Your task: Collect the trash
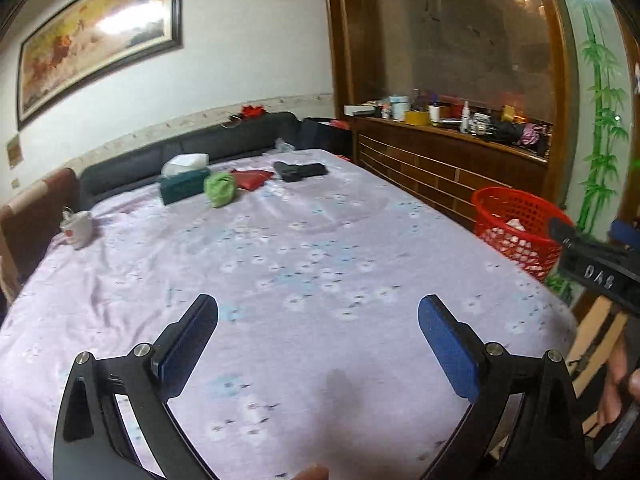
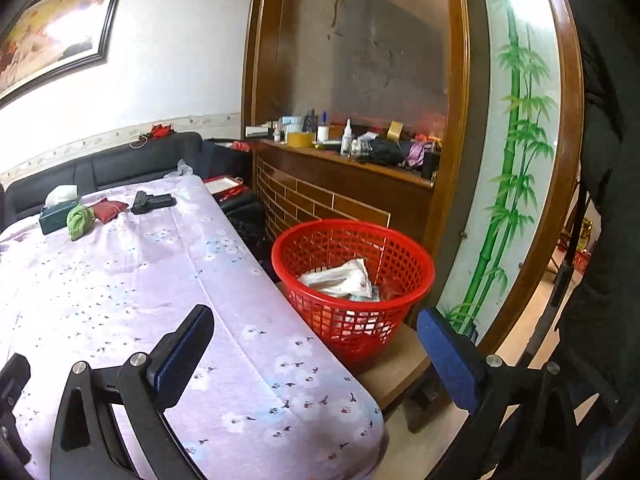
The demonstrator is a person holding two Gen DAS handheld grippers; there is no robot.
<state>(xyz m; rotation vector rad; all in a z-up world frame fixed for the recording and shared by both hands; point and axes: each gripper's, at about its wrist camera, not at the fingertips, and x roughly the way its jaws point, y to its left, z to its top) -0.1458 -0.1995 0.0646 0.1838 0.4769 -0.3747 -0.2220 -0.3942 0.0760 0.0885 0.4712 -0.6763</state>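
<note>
A red mesh basket [image 2: 352, 276] stands on a low wooden stool beside the table's right edge, with white wrappers [image 2: 340, 280] lying inside; the same basket [image 1: 520, 228] shows at the right of the left wrist view. My right gripper [image 2: 316, 328] is open and holds nothing, over the table's near right corner just short of the basket. My left gripper [image 1: 318, 318] hangs open and bare above the lilac floral tablecloth [image 1: 304, 264]. At the table's far end lie a crumpled green lump [image 1: 219, 189], a red pouch [image 1: 252, 178], a black object [image 1: 300, 170] and a green tissue box [image 1: 184, 182].
A white mug [image 1: 78, 229] stands at the table's left edge. A dark sofa [image 1: 180, 148] runs behind the table. A cluttered wooden cabinet [image 2: 344, 176] stands behind the basket. The wooden stool [image 2: 400, 364] juts out under the basket. The right gripper's body [image 1: 596, 268] shows at the right edge.
</note>
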